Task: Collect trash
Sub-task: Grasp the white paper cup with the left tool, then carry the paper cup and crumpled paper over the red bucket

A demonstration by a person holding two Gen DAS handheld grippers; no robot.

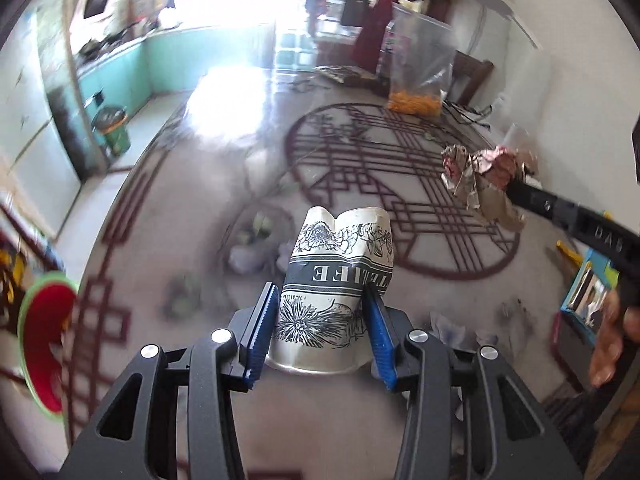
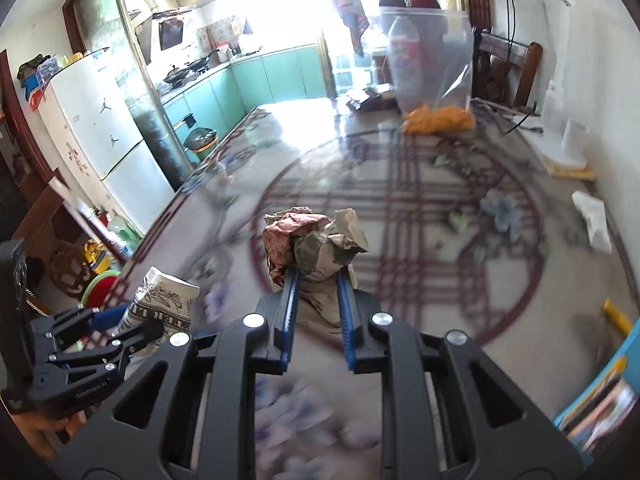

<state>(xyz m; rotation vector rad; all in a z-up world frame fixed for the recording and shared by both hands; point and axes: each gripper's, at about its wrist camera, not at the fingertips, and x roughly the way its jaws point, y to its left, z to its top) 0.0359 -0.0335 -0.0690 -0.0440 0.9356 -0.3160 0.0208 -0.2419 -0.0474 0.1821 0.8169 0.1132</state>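
Step in hand: carrying trash above the table (image 2: pixel 520 280); left gripper (image 1: pixel 322 312) clamped on the crushed paper cup (image 1: pixel 340 272); right gripper (image 2: pixel 318 300) clamped on crumpled paper (image 2: pixel 316 244); next move likely requires reaching the open plastic bag (image 2: pixel 432 60) at the far end, then releasing both.

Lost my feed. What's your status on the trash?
Left gripper shut on paper cup. Right gripper shut on crumpled paper. Clear bag stands ahead on table, path open.

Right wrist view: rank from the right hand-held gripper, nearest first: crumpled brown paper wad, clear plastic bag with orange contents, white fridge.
1. Crumpled brown paper wad: clamped in the right hand-held gripper.
2. Clear plastic bag with orange contents: table's far end, right of centre.
3. White fridge: beyond the table, far left.
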